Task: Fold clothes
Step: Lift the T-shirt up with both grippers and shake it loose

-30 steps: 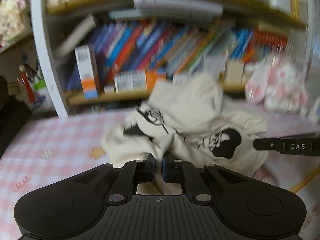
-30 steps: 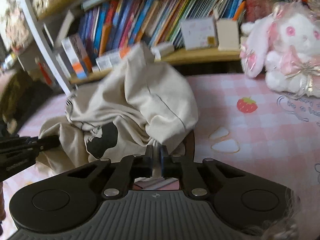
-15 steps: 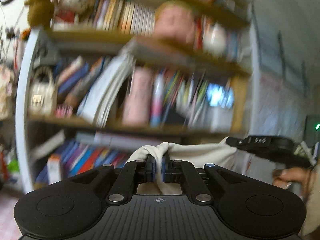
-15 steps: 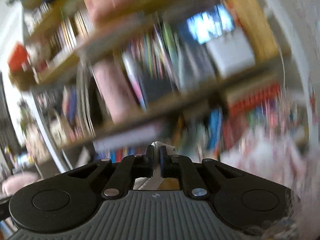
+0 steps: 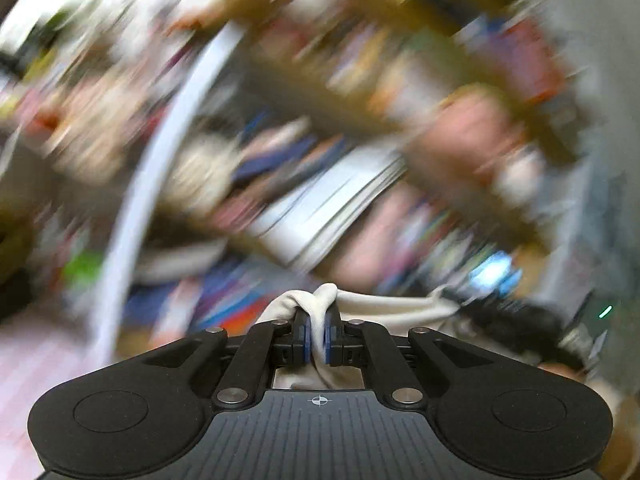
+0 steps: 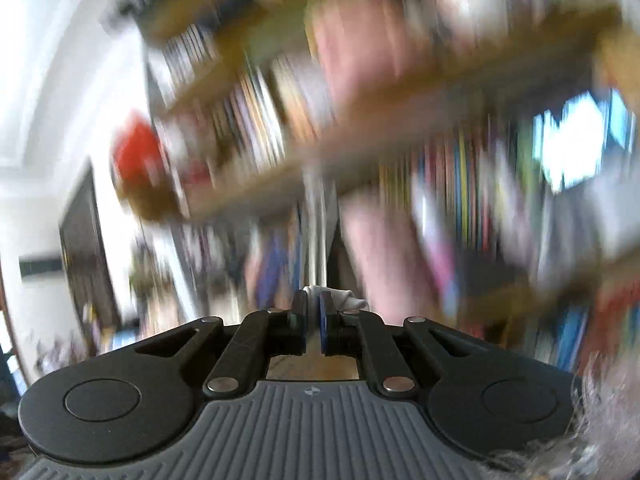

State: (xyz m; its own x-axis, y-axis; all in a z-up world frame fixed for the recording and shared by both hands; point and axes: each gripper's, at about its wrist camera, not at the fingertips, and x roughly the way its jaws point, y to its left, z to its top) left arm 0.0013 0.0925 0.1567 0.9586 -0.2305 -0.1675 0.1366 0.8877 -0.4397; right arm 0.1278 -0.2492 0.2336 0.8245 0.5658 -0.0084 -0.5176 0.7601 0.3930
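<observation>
The left hand-held gripper (image 5: 316, 334) pinches the cream garment (image 5: 384, 306) high before the blurry bookshelf (image 5: 360, 128). The right hand-held gripper (image 6: 313, 330) pinches another bit, likely so it hangs flat for folding.

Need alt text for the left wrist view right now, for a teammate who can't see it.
The left hand-held gripper is shut on a bunched fold of cream garment, which stretches off to the right. Behind it, a heavily motion-blurred bookshelf fills the tilted frame.

The garment (image 5: 384, 306) sits pinched in the left gripper (image 5: 317, 334), stretching right. Blurred bookshelves (image 5: 360, 128) stand behind it.

A fold of it lies between the right gripper (image 6: 314, 330) fingers.
</observation>
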